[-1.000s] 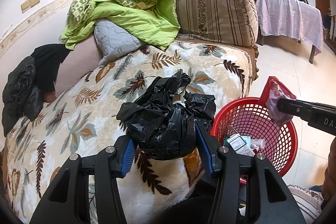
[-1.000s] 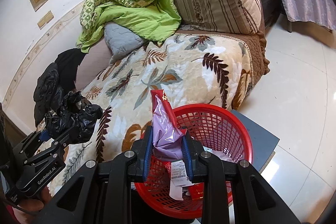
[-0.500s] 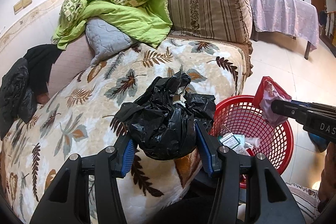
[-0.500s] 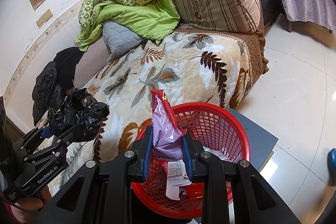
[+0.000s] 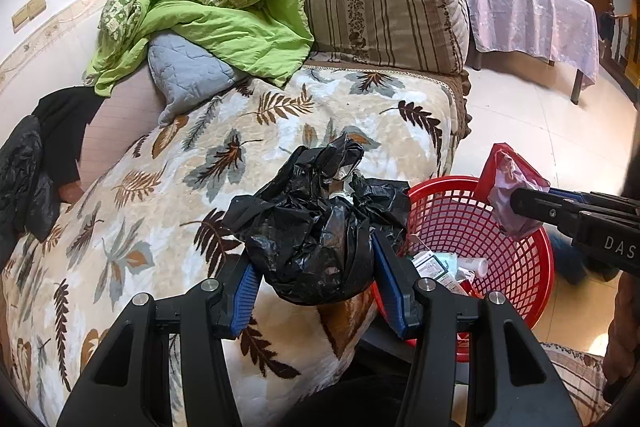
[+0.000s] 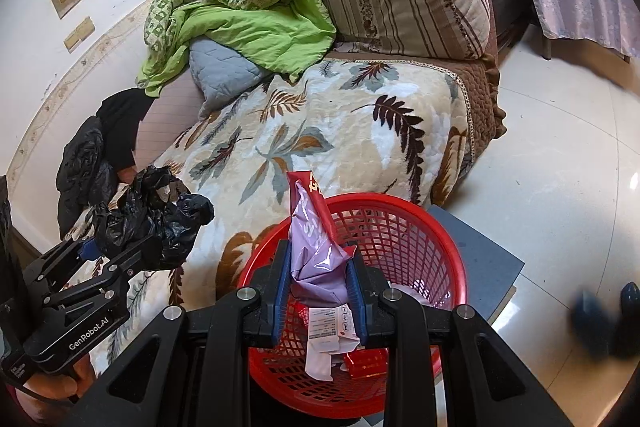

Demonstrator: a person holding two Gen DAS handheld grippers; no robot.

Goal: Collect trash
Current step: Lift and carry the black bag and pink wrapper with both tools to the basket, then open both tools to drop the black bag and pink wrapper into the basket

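- Left wrist view: the left gripper (image 5: 316, 291) is clamping a crumpled black plastic bag (image 5: 316, 231) between its blue pads, holding it over the front edge of the leaf-patterned blanket (image 5: 192, 163). The red mesh basket (image 5: 516, 259) is sitting at about three o'clock from the bag, just beside it, with cartons and a small bottle already lying inside. The right gripper (image 5: 516, 203) is reaching in from three o'clock, pinching a red-and-lilac snack wrapper (image 5: 508, 187) above the basket's far rim.
- Right wrist view: the right gripper (image 6: 318, 287) is gripping the wrapper (image 6: 316, 239), long axis running six to twelve o'clock, directly over the basket (image 6: 412, 227) opening; this hand is judged the nearer one for dropping. The left gripper (image 6: 116, 253) is holding the bag (image 6: 152, 215) at nine o'clock, outside the rim.
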